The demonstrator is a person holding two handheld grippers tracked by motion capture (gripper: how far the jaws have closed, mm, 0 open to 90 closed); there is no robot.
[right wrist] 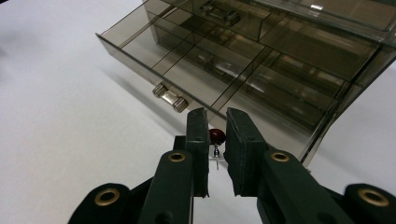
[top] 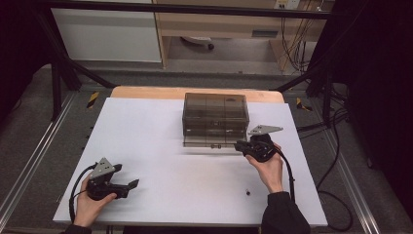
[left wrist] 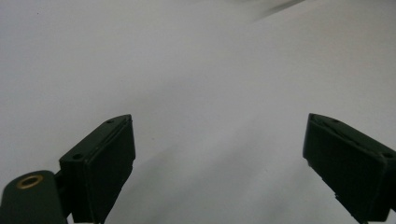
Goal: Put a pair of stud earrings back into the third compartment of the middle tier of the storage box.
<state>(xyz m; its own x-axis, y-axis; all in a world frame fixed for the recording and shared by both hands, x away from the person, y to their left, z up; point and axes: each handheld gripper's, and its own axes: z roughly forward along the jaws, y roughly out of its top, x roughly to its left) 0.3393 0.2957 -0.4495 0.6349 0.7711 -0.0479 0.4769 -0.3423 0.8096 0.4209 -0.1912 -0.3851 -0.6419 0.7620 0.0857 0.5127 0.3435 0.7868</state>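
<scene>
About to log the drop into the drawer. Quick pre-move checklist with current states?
1. Part held: ok. The right gripper is shut on a small red part with metal leads.
2. Drawer open: ok, pulled out of the box, compartments showing.
3. Target compartment free: cannot tell; tinted plastic, contents unclear.
4. Gripper over the drawer: not ok; in the right gripper view the part sits just short of the front wall, beside the handle.
5. Left gripper clear of the path: ok, open, near the table's near-left corner.
6. Stray speck on the table: cannot tell what it is.
</scene>
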